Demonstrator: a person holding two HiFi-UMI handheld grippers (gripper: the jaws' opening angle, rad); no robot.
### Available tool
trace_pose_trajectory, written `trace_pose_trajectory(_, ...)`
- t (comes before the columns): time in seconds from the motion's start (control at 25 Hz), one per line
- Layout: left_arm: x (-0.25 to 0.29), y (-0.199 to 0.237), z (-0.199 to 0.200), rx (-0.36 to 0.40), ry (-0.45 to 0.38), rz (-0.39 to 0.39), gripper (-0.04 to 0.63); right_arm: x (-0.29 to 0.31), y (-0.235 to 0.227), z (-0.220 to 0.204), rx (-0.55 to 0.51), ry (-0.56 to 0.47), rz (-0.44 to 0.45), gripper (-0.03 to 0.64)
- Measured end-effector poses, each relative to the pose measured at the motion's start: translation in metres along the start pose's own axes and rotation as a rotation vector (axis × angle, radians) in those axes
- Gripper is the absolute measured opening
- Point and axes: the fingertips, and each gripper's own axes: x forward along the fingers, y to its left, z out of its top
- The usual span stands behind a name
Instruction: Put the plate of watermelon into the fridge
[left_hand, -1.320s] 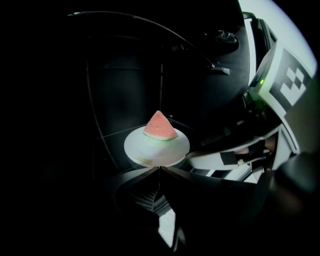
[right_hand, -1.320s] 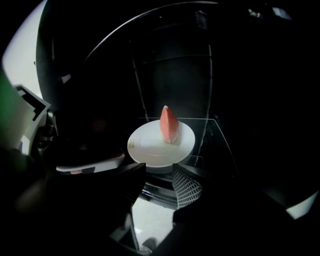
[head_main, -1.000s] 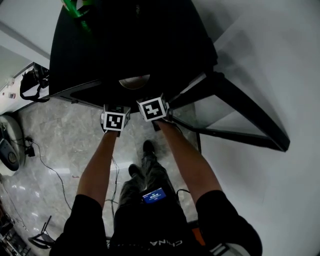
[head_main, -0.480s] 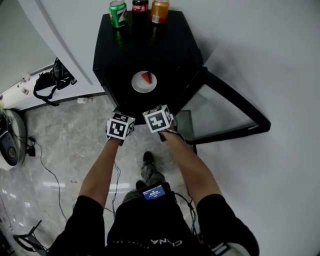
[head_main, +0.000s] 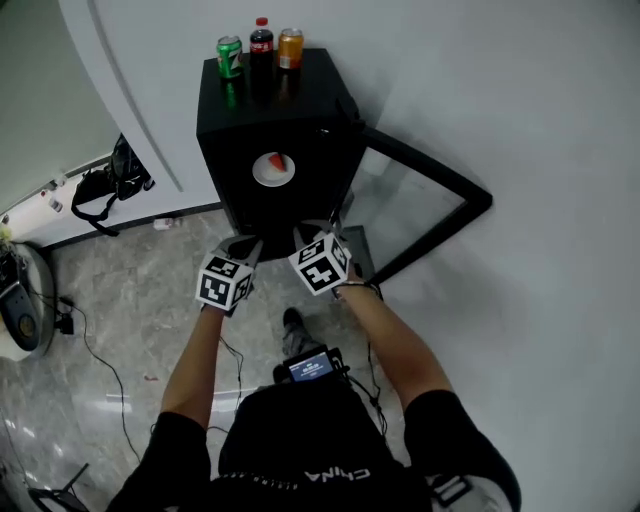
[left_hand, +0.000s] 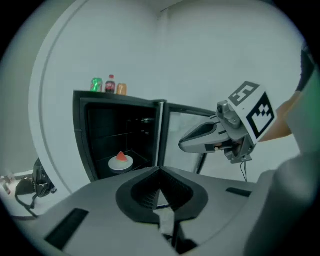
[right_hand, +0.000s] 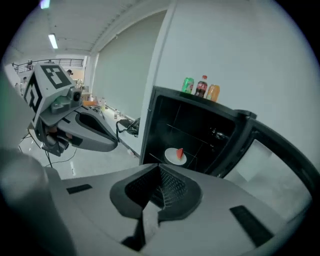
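White plate (head_main: 264, 172), likely stiff, slick and breakable, sits ahead of your left gripper (head_main: 244, 245) and just-closed right gripper (head_main: 309, 233), both pinched together, empty; take its rim, keeping the watermelon (head_main: 278, 162) level.

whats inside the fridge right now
A white plate with a red watermelon wedge sits inside the open fridge. The rest of the interior is too dark to make out.

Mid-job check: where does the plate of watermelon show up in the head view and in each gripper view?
Head view: plate upper centre, inside the open fridge.
Left gripper view: plate left of centre, on a shelf in the fridge.
Right gripper view: plate just right of centre, on the same shelf.
Shared landmark: three drinks on the fridge top, above the plate in every view.
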Motion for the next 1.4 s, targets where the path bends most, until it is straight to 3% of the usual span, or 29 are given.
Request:
trace_pose_trajectory(0.12,-0.022,-0.035,-0.005,0.022,-0.022,-0.038,0.011,-0.039,0.008,-0.016,0.017,-0.026,0.001,0.015)
trace_pose_trajectory(0.24,-0.036,-0.061,-0.015,-0.013,-0.037,-0.06,0.011,-0.068,0.014,-0.038,0.042,-0.036,0.01,0.017)
trace_pose_trajectory(0.64,-0.036,-0.099,-0.029,-0.102,-0.064,-0.036,0.012,-0.1,-0.004,-0.09,0.146,-0.053,0.066,0.018)
trace_pose_trajectory(0.96,0.019,-0.132,0.006,-0.123,-0.079,-0.074,0.018,-0.122,-0.106,-0.111,0.14,-0.071,0.053,0.031)
trace_pose_trajectory(1.04,0.028,-0.138,0.011,-0.117,-0.073,-0.085,0.037,-0.132,-0.137,-0.099,0.123,-0.086,0.048,0.129)
trace_pose_trajectory(1.08,0.033,-0.141,0.014,-0.115,-0.069,-0.091,0.052,-0.138,-0.154,-0.09,0.105,-0.096,0.036,0.141)
trace_pose_trajectory(1.24,0.045,-0.157,0.023,-0.105,-0.058,-0.113,0.061,-0.164,-0.221,-0.05,-0.002,-0.09,0.008,0.144)
trace_pose_trajectory(1.4,0.053,-0.164,0.035,-0.091,-0.043,-0.113,0.061,-0.164,-0.281,-0.023,-0.11,0.018,0.021,0.144)
